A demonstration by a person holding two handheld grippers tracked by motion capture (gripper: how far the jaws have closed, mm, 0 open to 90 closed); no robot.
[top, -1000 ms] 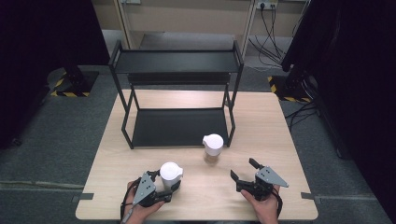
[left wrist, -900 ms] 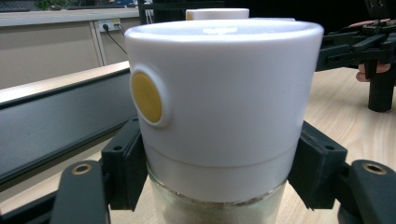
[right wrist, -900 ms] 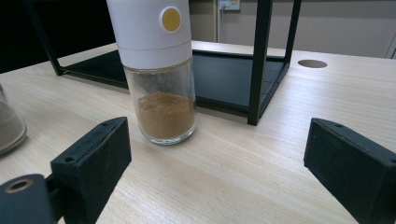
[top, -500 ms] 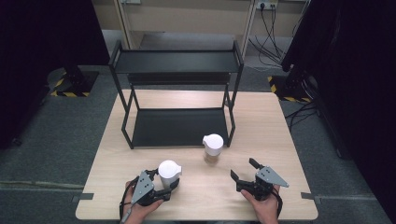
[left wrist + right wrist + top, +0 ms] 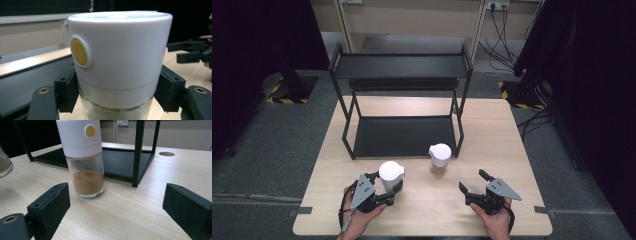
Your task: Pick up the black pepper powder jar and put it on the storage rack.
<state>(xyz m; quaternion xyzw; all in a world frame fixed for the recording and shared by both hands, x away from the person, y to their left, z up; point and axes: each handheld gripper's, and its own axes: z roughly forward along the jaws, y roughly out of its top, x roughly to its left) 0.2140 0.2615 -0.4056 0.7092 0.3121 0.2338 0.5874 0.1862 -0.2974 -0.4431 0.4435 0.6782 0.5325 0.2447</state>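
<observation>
Two spice jars with white caps are on this counter, and one of them is in a grip. The left claw is closed around the near jar; in the left gripper view its black pads press the jar from both sides just below the white cap, on the glass where pale powder shows. A round yellow button sits on the side of that cap. In the high view the jar stands upright in the claw at the near left of the counter, in front of the black rack.

The second jar stands upright on the wood just in front of the rack's near right leg, close to it; I cannot tell whether they touch. In the right gripper view it holds brown powder in its lower part and shows the same yellow button on its cap.

The right claw is spread wide and holds nothing. It sits at the near right of the counter, its jaws pointed toward the second jar but well short of it.
</observation>
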